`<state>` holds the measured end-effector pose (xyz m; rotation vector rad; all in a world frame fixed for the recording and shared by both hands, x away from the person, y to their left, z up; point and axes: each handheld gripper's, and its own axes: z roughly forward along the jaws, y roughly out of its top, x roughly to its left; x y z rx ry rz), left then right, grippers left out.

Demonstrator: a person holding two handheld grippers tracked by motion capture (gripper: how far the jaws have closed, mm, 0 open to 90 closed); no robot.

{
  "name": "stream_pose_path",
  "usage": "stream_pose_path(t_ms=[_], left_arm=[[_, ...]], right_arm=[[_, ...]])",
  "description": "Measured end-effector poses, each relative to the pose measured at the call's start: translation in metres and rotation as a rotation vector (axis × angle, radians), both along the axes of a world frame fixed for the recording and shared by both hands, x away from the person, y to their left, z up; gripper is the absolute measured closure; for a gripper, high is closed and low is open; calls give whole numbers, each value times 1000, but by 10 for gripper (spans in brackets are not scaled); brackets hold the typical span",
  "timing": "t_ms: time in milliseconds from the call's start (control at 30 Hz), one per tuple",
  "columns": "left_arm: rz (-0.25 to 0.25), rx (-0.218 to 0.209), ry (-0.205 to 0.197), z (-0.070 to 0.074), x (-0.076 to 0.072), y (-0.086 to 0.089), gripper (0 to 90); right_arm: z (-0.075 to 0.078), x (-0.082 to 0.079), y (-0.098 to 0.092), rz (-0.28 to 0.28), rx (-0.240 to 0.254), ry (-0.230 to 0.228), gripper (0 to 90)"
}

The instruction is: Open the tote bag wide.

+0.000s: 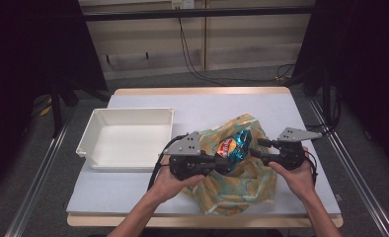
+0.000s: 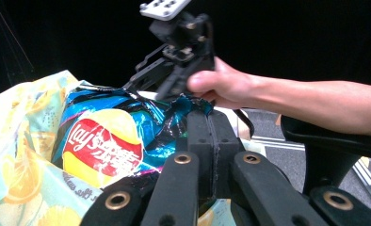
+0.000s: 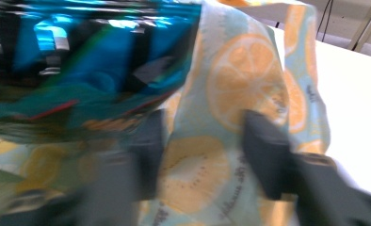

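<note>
While the high view looks down on the pale grey surface (image 1: 133, 190), a crumpled blue foil crisp packet with a red and yellow logo (image 1: 233, 146) lies in the mouth of a yellow and pale green fabric bag printed with citrus slices (image 1: 237, 185), right of centre near the front edge. The packet's long axis runs roughly left to right, between the two tools. The left tool (image 1: 221, 164) reaches in from the left, its tips at the packet's lower left edge. The right tool (image 1: 254, 148) comes in from the right, its tips just at the packet's right side. A white rectangular plastic tray (image 1: 103, 118) sits to the left, apart from the bag.

From the left gripper view, the left tool (image 2: 207, 136) has its jaws pressed together on the torn top edge of the crisp packet (image 2: 103, 141), whose logo faces the camera. The right tool (image 2: 141, 82) and the hand (image 2: 221, 84) holding it are beyond, meeting the packet's far edge.

From the right gripper view, heavily blurred, the right tool (image 3: 202, 150) has its jaws spread, the fabric bag (image 3: 240, 89) between them and the packet (image 3: 89, 61) up left.
</note>
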<state>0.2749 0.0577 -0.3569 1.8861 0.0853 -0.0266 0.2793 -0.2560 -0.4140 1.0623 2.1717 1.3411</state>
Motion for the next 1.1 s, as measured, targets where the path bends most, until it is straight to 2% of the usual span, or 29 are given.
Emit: stream_pose_path(t_ms=[33, 133, 200, 267, 367, 533, 633, 733, 767, 800, 833, 933, 1000, 1100], left_arm=[[9, -5, 4, 0, -1, 0, 900], [-6, 10, -6, 1, -3, 1, 900], [-6, 4, -13, 1, -4, 2, 900], [-4, 4, -16, 2, -4, 4, 900], [-5, -6, -14, 5, -4, 7, 900], [11, -17, -17, 8, -2, 13, 900], [16, -37, -16, 10, 1, 13, 900], [28, -51, -9, 14, 6, 9, 900], [26, -68, -5, 14, 8, 6, 900], [35, -65, -10, 14, 8, 3, 900], [32, -58, -19, 15, 9, 1, 900], [41, -74, -11, 18, 13, -4, 900], [42, -79, -14, 21, 16, -7, 900], [45, -77, -11, 24, 20, -10, 900]], right_arm=[[-2, 4, -1, 4, 19, 6, 635], [-4, 14, -6, -5, 56, 12, 844], [-4, 19, -8, -8, 59, 15, 900], [-5, 25, -9, -8, 52, 19, 900], [-11, 31, -15, -38, 31, 39, 900], [-26, 39, -29, -90, 52, 75, 900], [-31, 36, -29, -79, 55, 79, 900], [-27, 30, -26, -52, 82, 70, 896], [-24, 28, -24, -46, 85, 65, 849], [-21, 25, -22, -43, 86, 63, 790], [-19, 23, -21, -37, 83, 57, 772], [-13, 16, -19, -17, 83, 40, 703], [-9, 10, -20, 1, 97, 33, 680], [-6, 4, -20, 20, 91, 24, 660]])
